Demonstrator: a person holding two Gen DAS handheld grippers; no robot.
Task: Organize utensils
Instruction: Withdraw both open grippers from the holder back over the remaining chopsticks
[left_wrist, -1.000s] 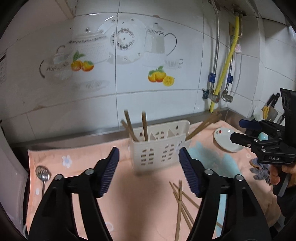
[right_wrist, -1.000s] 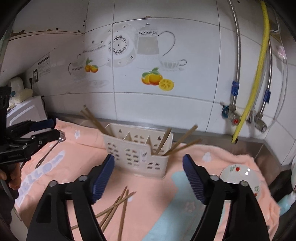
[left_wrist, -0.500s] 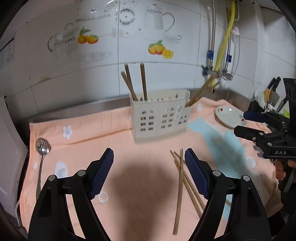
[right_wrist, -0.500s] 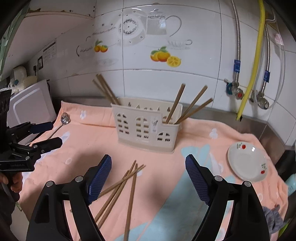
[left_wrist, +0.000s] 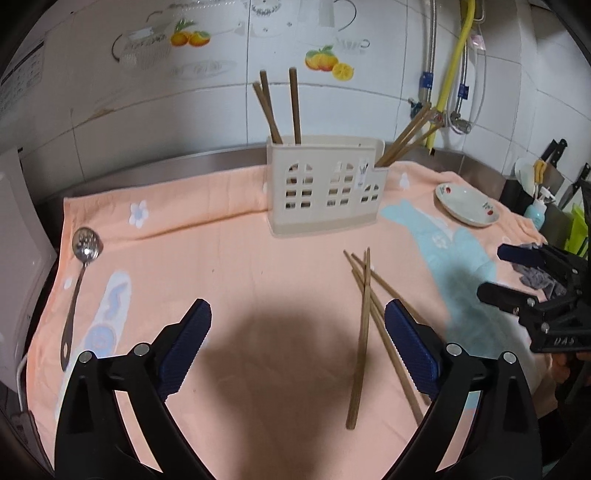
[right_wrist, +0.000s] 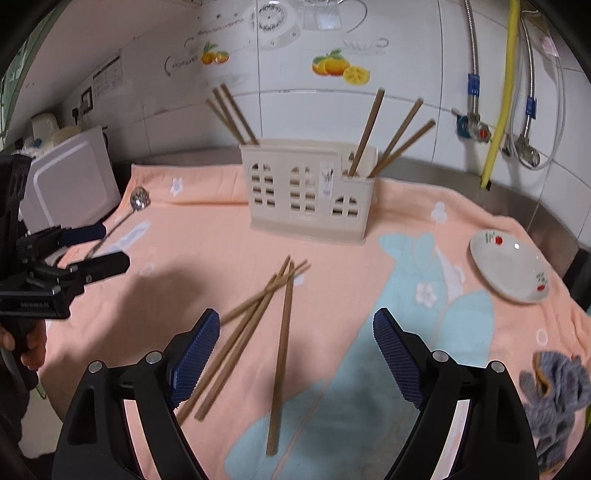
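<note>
Several loose chopsticks (left_wrist: 364, 314) lie crossed in a small heap on the peach towel (left_wrist: 240, 266) that covers the surface, toward its front edge and a little to the right of the middle; one of them runs nearly straight front to back over the others. Behind them, near the back edge of the surface, stands the cream utensil holder (left_wrist: 327, 194), upright, with three chopsticks (left_wrist: 273, 107) rising from its left compartment and more chopsticks (left_wrist: 406, 136) leaning out to the right from its right compartment. A metal slotted spoon (left_wrist: 79, 280) lies along the left edge of the towel, bowl toward the wall. A small white plate (left_wrist: 467, 208) with red fruit marks sits near the right edge, well apart from the holder, and a grey cloth (right_wrist: 557, 398) lies crumpled at the front right corner. The left tool (left_wrist: 297, 349) hangs above the towel with its blue pads spread wide and nothing between them; the loose heap lies just inside its right pad. The right tool (right_wrist: 295, 354) likewise stands wide apart and empty, directly above the loose chopsticks.
</note>
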